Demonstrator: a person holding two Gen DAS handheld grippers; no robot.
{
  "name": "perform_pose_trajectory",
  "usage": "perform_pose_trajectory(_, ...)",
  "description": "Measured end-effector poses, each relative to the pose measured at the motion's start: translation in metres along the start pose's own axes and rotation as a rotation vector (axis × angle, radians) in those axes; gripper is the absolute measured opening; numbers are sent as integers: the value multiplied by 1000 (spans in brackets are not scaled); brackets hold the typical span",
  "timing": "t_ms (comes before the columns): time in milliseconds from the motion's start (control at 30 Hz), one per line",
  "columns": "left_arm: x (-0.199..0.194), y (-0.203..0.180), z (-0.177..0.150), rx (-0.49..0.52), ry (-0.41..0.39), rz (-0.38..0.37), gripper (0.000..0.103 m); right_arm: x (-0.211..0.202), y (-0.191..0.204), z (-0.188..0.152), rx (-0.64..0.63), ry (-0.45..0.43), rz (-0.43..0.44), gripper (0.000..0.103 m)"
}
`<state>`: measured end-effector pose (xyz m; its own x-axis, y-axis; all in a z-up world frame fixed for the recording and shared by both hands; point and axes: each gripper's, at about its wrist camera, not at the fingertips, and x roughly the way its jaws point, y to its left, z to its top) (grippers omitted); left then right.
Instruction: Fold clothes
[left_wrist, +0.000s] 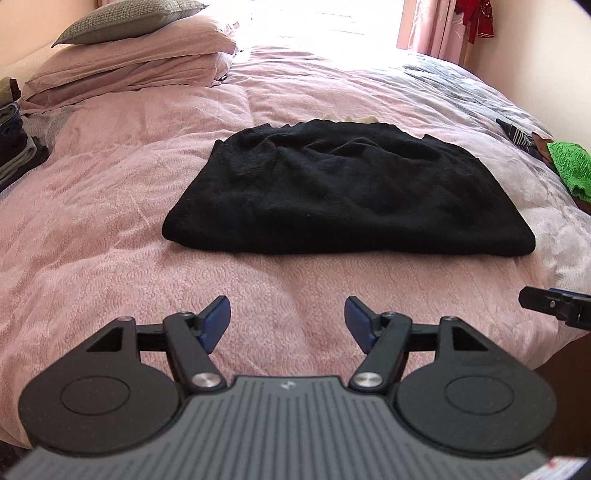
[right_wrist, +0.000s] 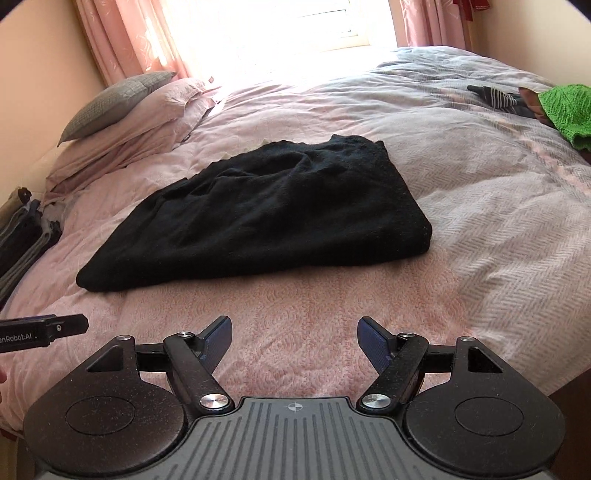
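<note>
A black knitted garment (left_wrist: 325, 192) lies folded into a rough rectangle in the middle of the pink bedspread (left_wrist: 110, 236); the right wrist view shows the same garment (right_wrist: 266, 214). My left gripper (left_wrist: 287, 317) hangs open above the bedspread, short of the garment's near edge, with nothing between its blue pads. My right gripper (right_wrist: 294, 334) is open too, also short of the near edge and holding nothing. Each gripper's tip shows at the side of the other view: the right gripper (left_wrist: 546, 304) and the left gripper (right_wrist: 55, 326).
Stacked pillows (left_wrist: 125, 55) lie at the far left by the bright window. A pile of folded dark clothes (left_wrist: 14, 151) sits at the bed's left edge. A green knitted item (left_wrist: 570, 166) and a striped garment (right_wrist: 498, 98) lie at the far right.
</note>
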<state>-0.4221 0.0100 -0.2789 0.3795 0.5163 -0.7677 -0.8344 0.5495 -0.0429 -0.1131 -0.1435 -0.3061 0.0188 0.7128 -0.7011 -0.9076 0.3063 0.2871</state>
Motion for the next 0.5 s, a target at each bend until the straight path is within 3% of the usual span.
perform_pose_trajectory(167,4,16,10,7,-56,-44,64,3,-37,21,102,-67,60,72)
perform_pose_trajectory(300,23,43,37,-2,-103,-53,54,20,-77,57,133,-138,68,72)
perform_pose_trajectory(367,40,59,53,-22,-111,-72,53,39,-96,77,145,-128,54,72)
perform_pose_trajectory(500,80,87,77,-63,-96,-110,51,87,-137,102,231,-37,131,72)
